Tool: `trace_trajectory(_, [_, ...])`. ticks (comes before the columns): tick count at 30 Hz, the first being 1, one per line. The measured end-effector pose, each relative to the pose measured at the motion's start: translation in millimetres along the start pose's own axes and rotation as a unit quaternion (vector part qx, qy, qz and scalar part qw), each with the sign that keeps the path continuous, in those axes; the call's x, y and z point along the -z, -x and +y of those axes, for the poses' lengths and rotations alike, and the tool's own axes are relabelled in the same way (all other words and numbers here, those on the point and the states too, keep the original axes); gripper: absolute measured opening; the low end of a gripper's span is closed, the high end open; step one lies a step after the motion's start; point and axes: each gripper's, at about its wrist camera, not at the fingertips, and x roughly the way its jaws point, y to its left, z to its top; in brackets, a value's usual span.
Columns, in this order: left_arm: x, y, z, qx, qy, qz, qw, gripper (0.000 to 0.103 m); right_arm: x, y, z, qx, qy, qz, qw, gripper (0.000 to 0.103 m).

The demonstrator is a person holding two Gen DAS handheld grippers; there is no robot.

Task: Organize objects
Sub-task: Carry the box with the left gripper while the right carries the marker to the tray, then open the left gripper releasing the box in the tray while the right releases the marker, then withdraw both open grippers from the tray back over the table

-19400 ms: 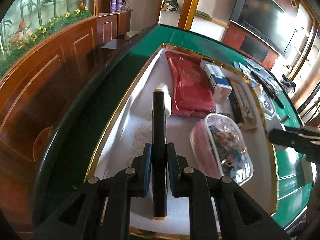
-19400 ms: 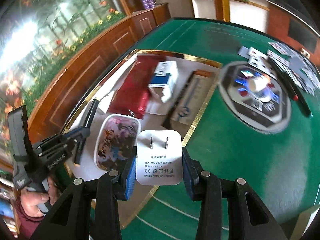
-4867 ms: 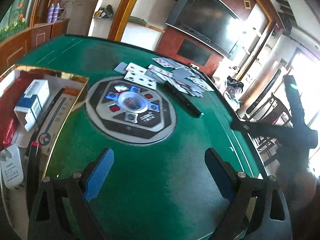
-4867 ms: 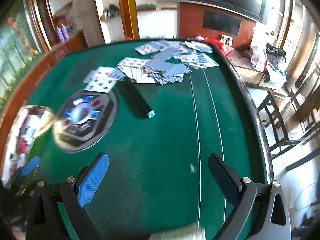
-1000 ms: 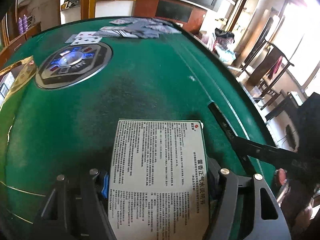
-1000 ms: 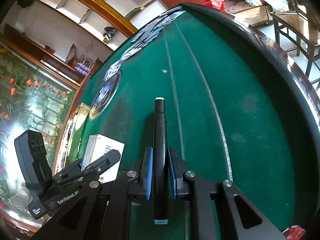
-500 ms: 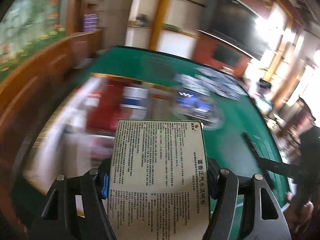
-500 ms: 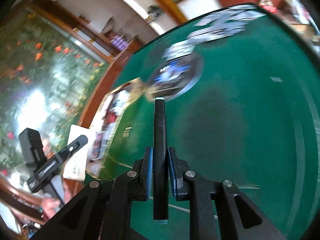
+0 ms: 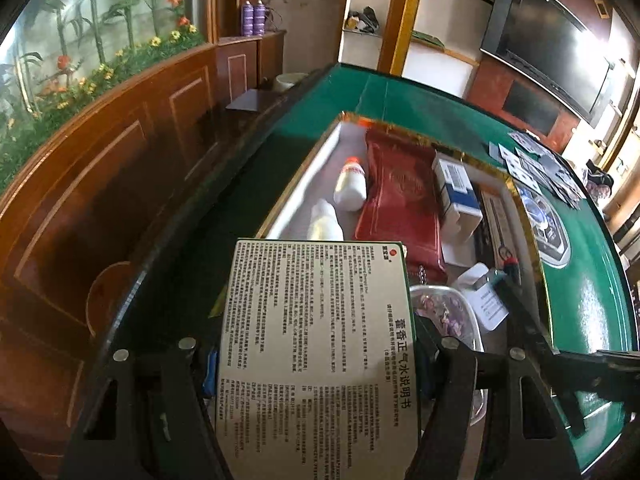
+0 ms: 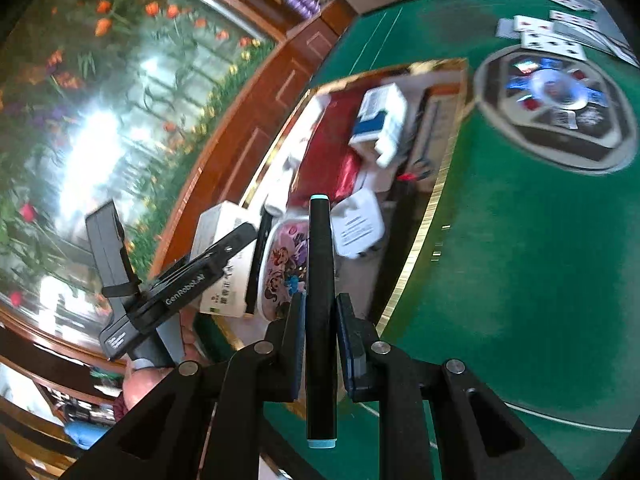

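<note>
My left gripper point(image 9: 316, 360) is shut on a white medicine box point(image 9: 316, 332) printed with dense text, held above the near end of the gold-rimmed tray point(image 9: 298, 172). My right gripper point(image 10: 320, 316) is shut on a black marker point(image 10: 320, 280) with pale blue ends, whose tip hangs over the tray point(image 10: 428, 216). The right wrist view shows the left gripper point(image 10: 224, 252) and its box point(image 10: 226, 280) at the tray's near left corner. In the tray lie two white bottles point(image 9: 351, 186), a red packet point(image 9: 400, 200), a blue-and-white box point(image 9: 456, 196), a white charger point(image 9: 484, 300) and a patterned pencil case point(image 9: 444, 312).
The tray sits on a green felt table point(image 9: 576, 304) with a round control panel point(image 10: 556, 108) in its middle and playing cards point(image 10: 552, 36) beyond. A wooden counter point(image 9: 120, 184) runs close along the table's left edge.
Both hands have swung from the open green felt over to the tray, keeping hold of the box and the marker. The view has steadied after the blur.
</note>
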Motion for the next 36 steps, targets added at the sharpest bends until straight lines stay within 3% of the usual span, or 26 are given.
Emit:
trace_trajectory(6, [3,-1,0,-0.001,-0.004,-0.009,1.0,0.07,7,-25,23,0.068,0.045,0.003,0.997,0.019])
trace_trajectory(12, [5,2,-2,-0.003,-0.01,-0.024,0.9997,0.073,13,-29,40,0.141,0.097,-0.018,0.985,0.022])
trace_trajectory(15, [7,19,-2,-0.003,-0.011,-0.061,0.9981,0.082,16,-23,45,0.153,0.114,-0.033,0.981,0.042])
trace_trajectory(17, [9,38,-4,-0.016,-0.007,-0.106,0.9942,0.088,19,-14,53,0.164,0.136,-0.057,0.975,0.059])
trace_trajectory(18, [11,49,-5,-0.026,-0.005,-0.13,0.9911,0.092,21,-10,58,0.17,0.145,-0.068,0.972,0.063])
trace_trajectory(20, [16,73,-7,-0.05,0.003,-0.179,0.9826,0.101,25,-1,67,0.19,0.166,-0.098,0.963,0.078])
trace_trajectory(23, [26,106,-12,-0.066,0.008,-0.237,0.9692,0.103,33,15,78,0.226,0.192,-0.148,0.944,0.093])
trace_trajectory(25, [31,123,-18,-0.065,0.003,-0.26,0.9634,0.103,38,22,84,0.255,0.209,-0.179,0.927,0.095])
trace_trajectory(27, [34,135,-24,-0.052,-0.003,-0.265,0.9628,0.103,43,29,85,0.275,0.218,-0.2,0.915,0.097])
trace_trajectory(31, [43,143,-31,0.003,0.003,-0.253,0.9674,0.103,49,41,81,0.285,0.217,-0.221,0.907,0.102])
trace_trajectory(36, [59,133,-34,-0.005,0.039,-0.224,0.9739,0.103,58,57,68,0.287,0.205,-0.232,0.906,0.103])
